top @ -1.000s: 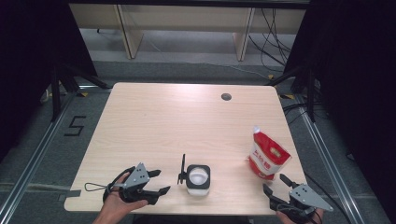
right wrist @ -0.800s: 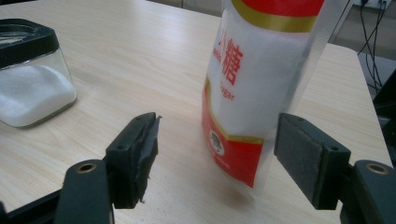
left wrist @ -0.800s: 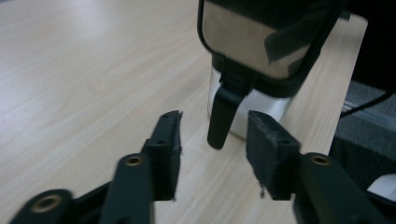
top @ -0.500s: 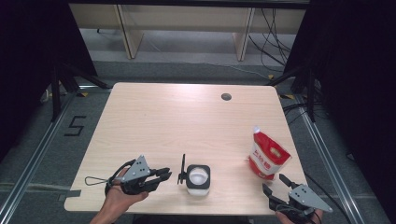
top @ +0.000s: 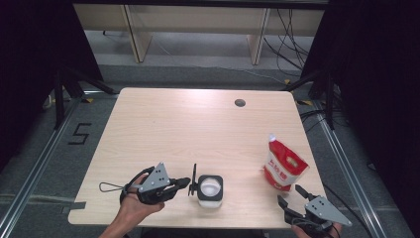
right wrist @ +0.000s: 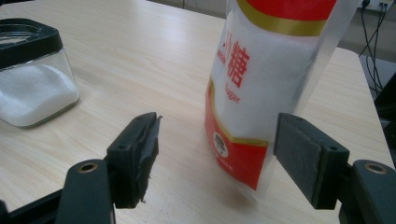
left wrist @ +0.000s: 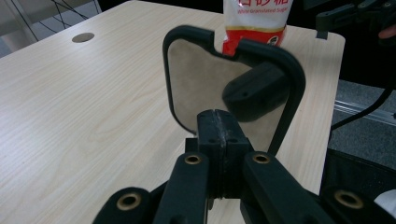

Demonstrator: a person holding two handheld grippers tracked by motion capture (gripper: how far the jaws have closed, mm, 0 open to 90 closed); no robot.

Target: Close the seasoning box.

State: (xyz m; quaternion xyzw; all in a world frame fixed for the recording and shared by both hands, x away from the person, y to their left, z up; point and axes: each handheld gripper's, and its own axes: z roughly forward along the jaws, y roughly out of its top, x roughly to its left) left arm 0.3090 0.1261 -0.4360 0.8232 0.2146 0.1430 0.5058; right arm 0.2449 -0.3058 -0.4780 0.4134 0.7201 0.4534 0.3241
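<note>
Beside the jar [top: 210, 190] | left tongs [left wrist: 218, 140] clamped on black lid [left wrist: 233, 86], hiding bag [left wrist: 254, 21] | right tongs [right wrist: 217, 158] apart

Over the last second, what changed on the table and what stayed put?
The left claw has just been closing, and now pinches the black flip lid of the square glass sugar jar, standing open. The right claw stayed open, short of the red-and-white sugar pouch; jar and pouch kept their places.

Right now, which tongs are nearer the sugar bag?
Right. The right tongs sit open just in front of the sugar bag; the left tongs are across the table, shut on the jar lid.
</note>
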